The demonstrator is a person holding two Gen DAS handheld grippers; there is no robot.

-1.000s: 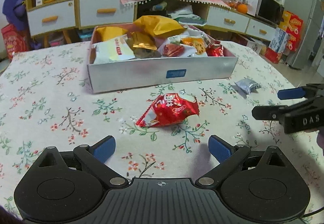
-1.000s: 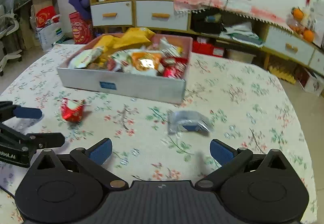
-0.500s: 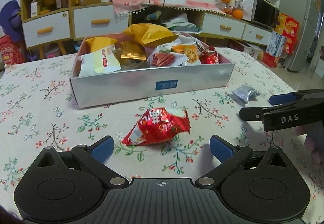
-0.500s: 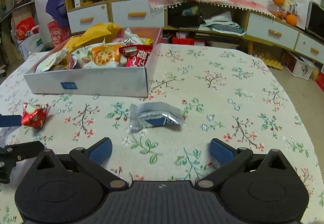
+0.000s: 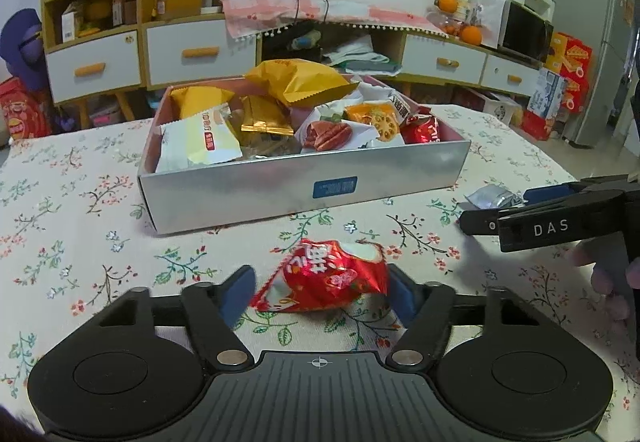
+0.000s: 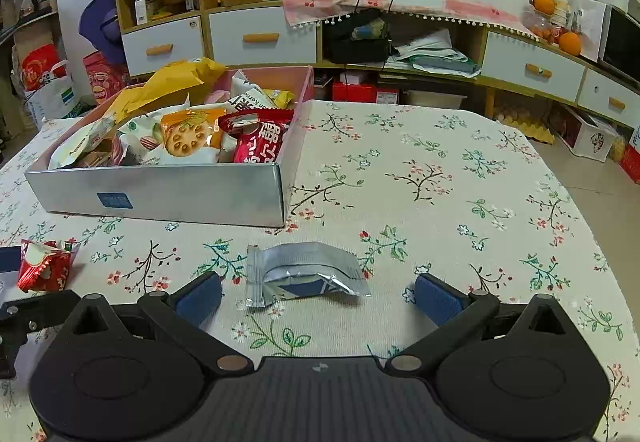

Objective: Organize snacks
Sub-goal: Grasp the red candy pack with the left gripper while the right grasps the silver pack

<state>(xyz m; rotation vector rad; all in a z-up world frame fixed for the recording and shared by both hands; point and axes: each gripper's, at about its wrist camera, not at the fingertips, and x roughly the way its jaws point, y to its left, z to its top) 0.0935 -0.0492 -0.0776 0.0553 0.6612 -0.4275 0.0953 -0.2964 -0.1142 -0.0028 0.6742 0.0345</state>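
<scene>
Soft, even indoor light fills both views, bright on the rear wall and dimmer in the black, rounded corners where the fisheye lens cuts off. Straight shelves and drawers bow toward the edges. Faint, diffuse shadows lie on the bench point(image 5: 80, 178) beneath the fingers point(image 5: 239, 294). The red snack packet point(image 5: 324, 278) between them glints with small highlights and looks slightly smeared; the silver packet point(image 6: 304, 270) also shines. Focus stays fairly sharp elsewhere.

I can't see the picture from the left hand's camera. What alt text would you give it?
A red snack packet lies on a flowered tablecloth between the open fingers of the left gripper. Behind it stands a silver box full of snacks; at right, the right gripper reaches toward a small silver packet.
</scene>
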